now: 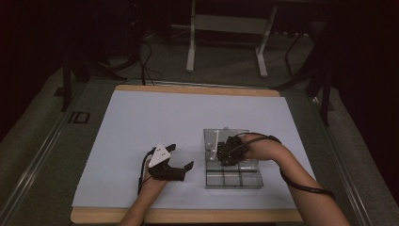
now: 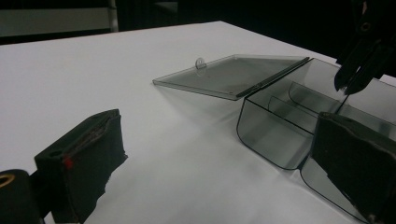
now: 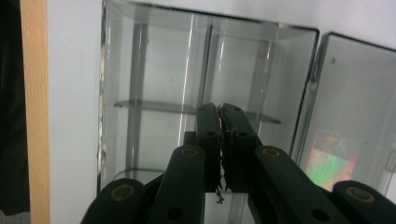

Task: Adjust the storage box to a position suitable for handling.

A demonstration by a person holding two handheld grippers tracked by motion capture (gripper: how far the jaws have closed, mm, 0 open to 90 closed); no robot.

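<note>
Over clear box (image 1: 234,179) — right gripper (image 1: 226,151) pressed together, left gripper (image 1: 180,162) spread beside it — white sheet (image 1: 155,122).

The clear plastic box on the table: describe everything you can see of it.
The compartment box is smoky, see-through plastic with rounded corners, split by thin dividers into several cells that look empty. Its hinged lid lies swung fully open, flat beside the base, with a small round tab on its free edge and a rainbow glint on it in the right gripper view. It sits on the white sheet. The right gripper, jaws together, hovers over the cells; contact cannot be told.
</note>
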